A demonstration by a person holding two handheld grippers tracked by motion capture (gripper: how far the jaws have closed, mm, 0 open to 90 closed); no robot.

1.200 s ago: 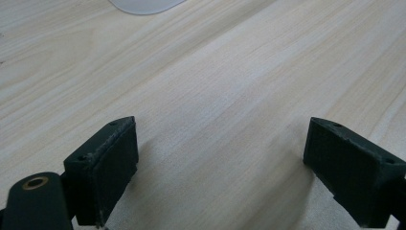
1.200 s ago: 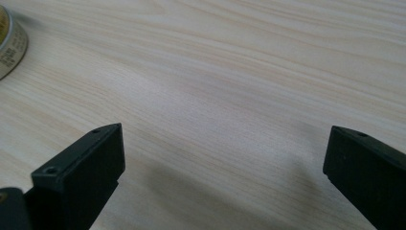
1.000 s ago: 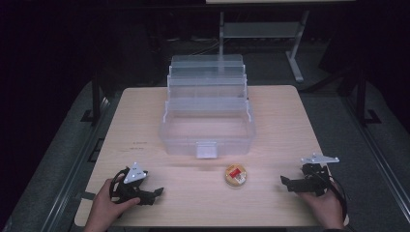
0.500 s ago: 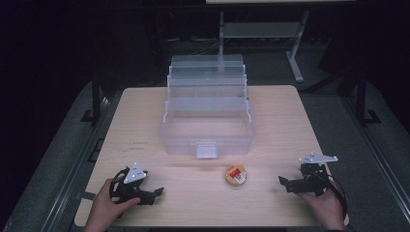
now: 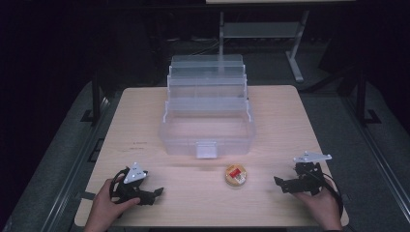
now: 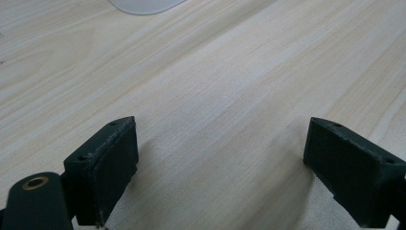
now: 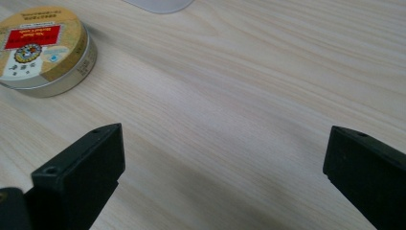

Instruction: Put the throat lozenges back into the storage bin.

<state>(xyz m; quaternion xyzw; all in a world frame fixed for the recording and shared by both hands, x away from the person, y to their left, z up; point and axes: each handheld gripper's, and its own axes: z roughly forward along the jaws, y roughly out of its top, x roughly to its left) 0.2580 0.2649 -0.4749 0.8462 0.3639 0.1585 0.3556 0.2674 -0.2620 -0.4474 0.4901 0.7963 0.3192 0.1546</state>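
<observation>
Round flat tin (image 5: 236, 175) with gold lid and red label lying on pale wood bench (image 5: 280, 116) just before clear tiered plastic organiser box (image 5: 208, 113), left tongs (image 5: 153, 193) and right tongs (image 5: 279, 182) resting released, jaws gaping, either side of tin.

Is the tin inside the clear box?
No, the tin sits on the bare table in front of the box, apart from it.
</observation>
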